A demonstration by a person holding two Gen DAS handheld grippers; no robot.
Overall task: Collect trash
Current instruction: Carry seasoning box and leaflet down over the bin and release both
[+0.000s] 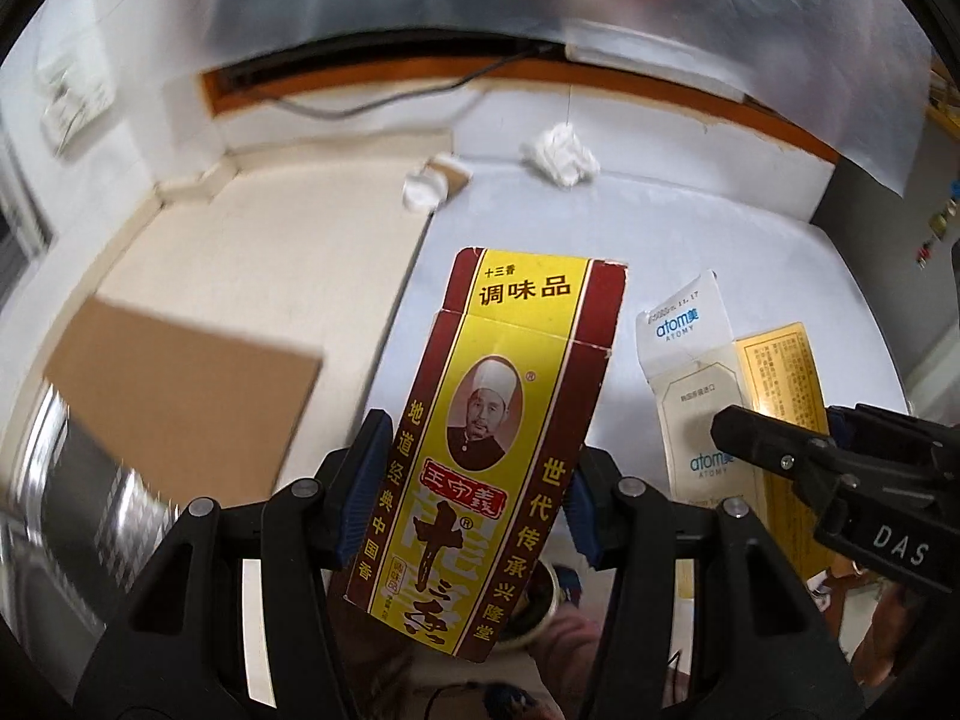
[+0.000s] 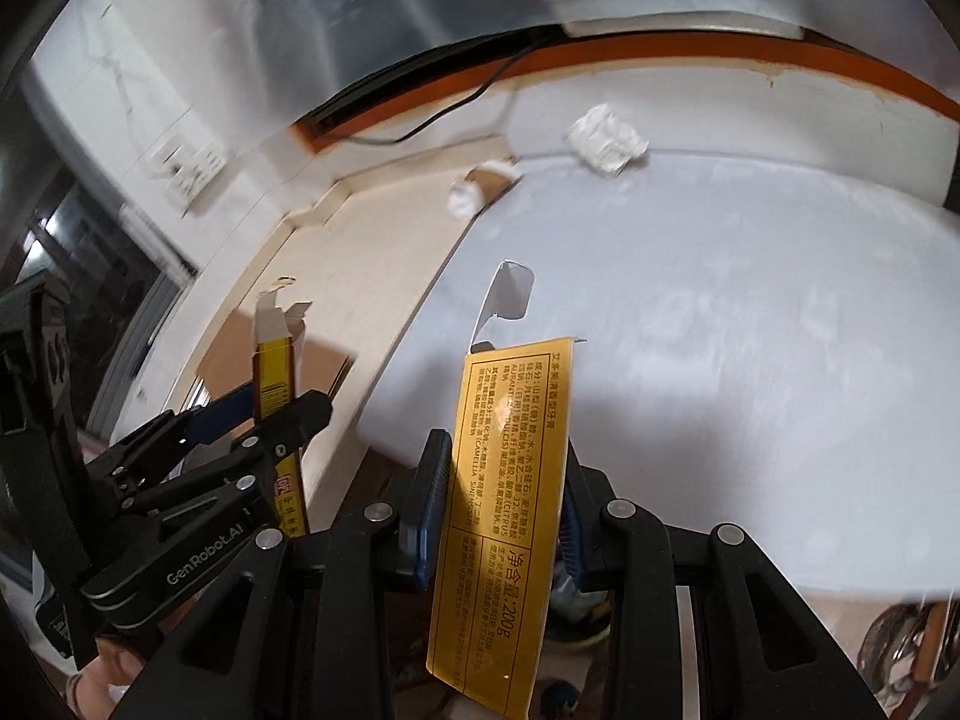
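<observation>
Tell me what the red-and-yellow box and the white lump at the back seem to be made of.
Red-and-yellow box: likely thin printed cardboard, slightly glossy; its top flap is creased and folds open. White lump: probably crumpled tissue or paper, matte, with soft irregular folds; blur leaves it open.

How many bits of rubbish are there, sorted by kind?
Cartons in the grippers: 2, the red and yellow seasoning box and the white and gold toothpaste box.
Crumpled tissue: 1
Cardboard tube stuffed with tissue: 1
Total: 4
</observation>
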